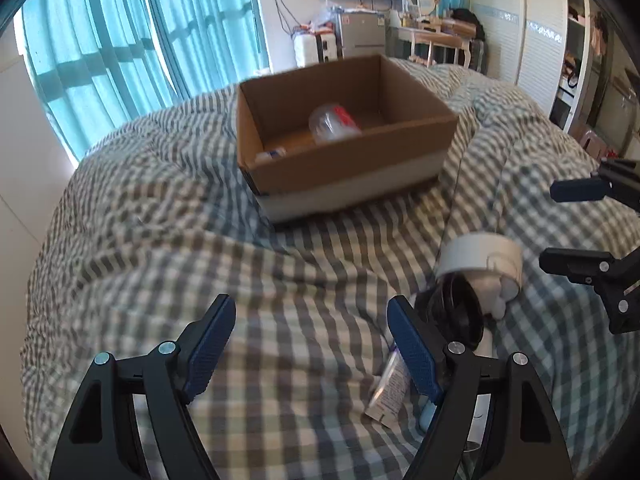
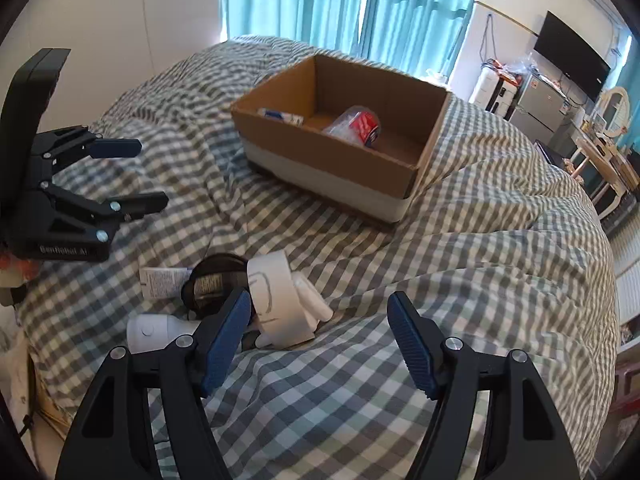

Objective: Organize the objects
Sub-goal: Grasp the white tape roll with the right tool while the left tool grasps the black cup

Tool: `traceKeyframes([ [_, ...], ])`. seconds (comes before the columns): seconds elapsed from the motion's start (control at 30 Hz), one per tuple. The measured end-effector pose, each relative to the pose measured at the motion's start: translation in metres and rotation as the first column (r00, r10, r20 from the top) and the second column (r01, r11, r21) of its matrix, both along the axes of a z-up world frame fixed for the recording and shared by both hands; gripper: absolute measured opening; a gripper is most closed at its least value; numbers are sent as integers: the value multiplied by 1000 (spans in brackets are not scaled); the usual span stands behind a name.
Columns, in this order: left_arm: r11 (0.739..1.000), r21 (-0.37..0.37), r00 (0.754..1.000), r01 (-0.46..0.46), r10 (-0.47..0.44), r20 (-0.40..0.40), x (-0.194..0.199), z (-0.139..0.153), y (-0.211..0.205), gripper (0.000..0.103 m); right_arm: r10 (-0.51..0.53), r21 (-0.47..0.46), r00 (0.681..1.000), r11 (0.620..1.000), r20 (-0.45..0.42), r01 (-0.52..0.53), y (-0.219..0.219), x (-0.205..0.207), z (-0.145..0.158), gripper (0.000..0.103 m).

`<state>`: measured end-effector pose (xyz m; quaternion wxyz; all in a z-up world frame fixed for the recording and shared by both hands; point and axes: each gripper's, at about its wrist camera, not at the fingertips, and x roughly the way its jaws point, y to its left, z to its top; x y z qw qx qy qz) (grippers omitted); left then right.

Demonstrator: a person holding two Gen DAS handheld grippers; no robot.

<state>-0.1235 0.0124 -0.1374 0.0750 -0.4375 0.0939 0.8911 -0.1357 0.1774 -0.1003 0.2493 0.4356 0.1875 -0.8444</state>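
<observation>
Item: loose pile, white tape roll (image 2: 272,300) uppermost, lower left of right view, on checked bed (image 2: 460,240); cardboard box (image 2: 340,136) upper centre, partly filled; left claw (image 1: 310,346) and right claw (image 2: 318,338) both apart, empty; risk: soft quilt lets roll tip away.

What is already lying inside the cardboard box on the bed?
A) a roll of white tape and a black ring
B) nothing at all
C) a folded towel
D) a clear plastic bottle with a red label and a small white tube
D: inside the cardboard box lie a clear bottle with a red label and a small white tube, while the white tape roll sits on the checked bedspread outside it.
</observation>
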Motion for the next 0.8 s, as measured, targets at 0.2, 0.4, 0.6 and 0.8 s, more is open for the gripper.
traceKeyframes([
  [0.2,998,31,998,58,-60,36,8,-15,17,81,30,6,996,1000,85,-31,-8,-10,-26,71],
  [0.4,987,84,988,137,-143,64,10,-16,30,81,59,4,986,998,154,-60,-16,-21,-43,54],
  [0.6,983,120,980,138,-153,126,-3,-31,40,81,72,18,984,997,162,-76,-19,-20,-48,33],
  [0.8,980,137,969,141,-165,182,-17,-45,49,73,45,4,991,999,126,-46,-12,-20,-41,30],
])
